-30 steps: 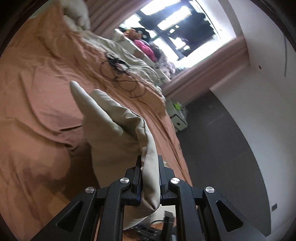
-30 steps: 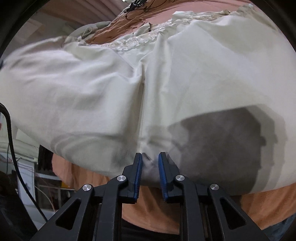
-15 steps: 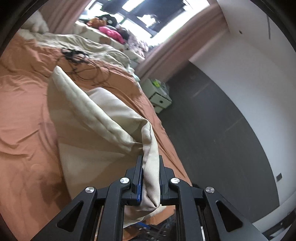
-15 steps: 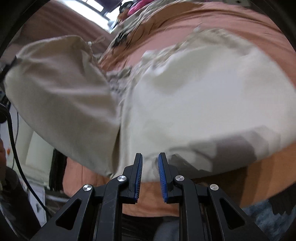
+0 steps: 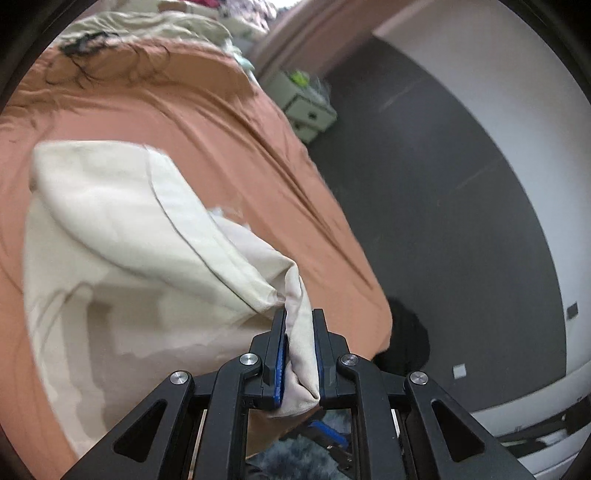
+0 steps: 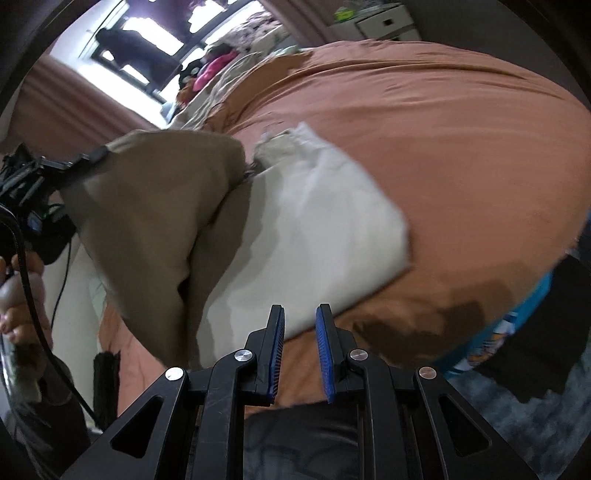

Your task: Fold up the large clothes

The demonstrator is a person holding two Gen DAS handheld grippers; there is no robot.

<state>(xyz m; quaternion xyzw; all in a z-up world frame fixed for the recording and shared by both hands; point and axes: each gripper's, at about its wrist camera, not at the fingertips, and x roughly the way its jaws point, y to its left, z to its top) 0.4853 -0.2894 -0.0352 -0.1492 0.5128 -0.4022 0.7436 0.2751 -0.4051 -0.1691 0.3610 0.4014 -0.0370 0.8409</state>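
Observation:
A large cream garment point(image 5: 122, 229) lies partly folded on the orange bed sheet point(image 5: 221, 122). My left gripper point(image 5: 298, 317) is shut on a bunched corner of it, and the cloth runs taut from the pads back to the bed. In the right wrist view the same garment point(image 6: 314, 221) lies pale on the sheet, while its raised flap point(image 6: 155, 206) hangs in shade from the left gripper point(image 6: 92, 155). My right gripper point(image 6: 300, 310) hovers just short of the garment's near edge. Its blue pads stand a little apart with nothing pinched between them.
Black cables point(image 5: 81, 55) and rumpled bedding point(image 5: 147, 22) lie at the far end of the bed. A small white drawer unit point(image 5: 306, 107) stands on the dark floor point(image 5: 443, 206) beside it. A person's hand point(image 6: 22, 280) shows at the left edge.
My left gripper has swept its held corner sideways and lower, spreading the garment wider. My right gripper has pulled back from the cloth, which now fills less of its view.

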